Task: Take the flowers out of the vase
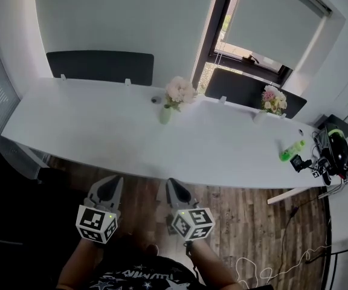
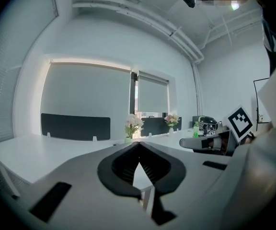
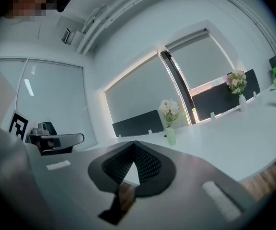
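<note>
Over the wood floor (image 1: 246, 216), just short of the table's (image 1: 101, 132) near edge, I hold both grippers side by side, pointing toward the table. My left gripper (image 1: 112, 181) is clenched, its jaws together with nothing between them, and my right gripper (image 1: 171, 182) is the same (tips meeting, empty). The flowers (image 1: 180, 91), pale pink and white, stand upright in the vase (image 1: 165, 115), a small light-green one, near the table's far edge and in front of the window frame (image 1: 207, 41). Both grippers are well apart from it. A second bouquet (image 1: 274, 99) stands farther right along that same edge, and a green bottle (image 1: 292, 150) sits near the table's right end.
</note>
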A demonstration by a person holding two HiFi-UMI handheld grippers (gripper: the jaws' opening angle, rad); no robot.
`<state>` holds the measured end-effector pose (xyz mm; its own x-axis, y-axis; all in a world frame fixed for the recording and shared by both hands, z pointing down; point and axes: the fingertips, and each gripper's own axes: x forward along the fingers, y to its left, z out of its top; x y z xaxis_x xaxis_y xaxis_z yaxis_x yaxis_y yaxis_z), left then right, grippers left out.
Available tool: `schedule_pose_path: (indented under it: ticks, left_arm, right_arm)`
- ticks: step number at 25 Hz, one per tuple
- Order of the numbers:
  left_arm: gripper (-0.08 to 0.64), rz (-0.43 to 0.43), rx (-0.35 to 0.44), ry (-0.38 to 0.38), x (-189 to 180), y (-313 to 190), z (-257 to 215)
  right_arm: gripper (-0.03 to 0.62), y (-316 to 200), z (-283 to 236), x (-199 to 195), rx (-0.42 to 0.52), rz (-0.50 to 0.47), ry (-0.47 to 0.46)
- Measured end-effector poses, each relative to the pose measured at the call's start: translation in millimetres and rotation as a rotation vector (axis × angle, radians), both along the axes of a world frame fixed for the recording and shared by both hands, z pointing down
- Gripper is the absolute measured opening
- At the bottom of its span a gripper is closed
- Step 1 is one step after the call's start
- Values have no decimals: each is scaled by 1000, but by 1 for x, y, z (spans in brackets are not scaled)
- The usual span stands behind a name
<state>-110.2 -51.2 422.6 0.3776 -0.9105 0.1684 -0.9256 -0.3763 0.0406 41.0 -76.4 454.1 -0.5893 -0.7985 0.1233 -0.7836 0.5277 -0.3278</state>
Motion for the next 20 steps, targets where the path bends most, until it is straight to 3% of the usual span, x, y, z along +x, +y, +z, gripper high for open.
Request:
schedule_pose_path:
  ticks: [7,14,20]
  left_arm:
    - [8,34,14,18,-3,-65,4]
    - [8,147,57,11,15,-146,-5]
    - [8,235,12,39,14,-194,9]
  right_arm:
    - [2,-47,6,4,-20,30,33]
    - [2,-119,-7,16,5,103,46]
    - [2,-169,-9,18,-8,187,38]
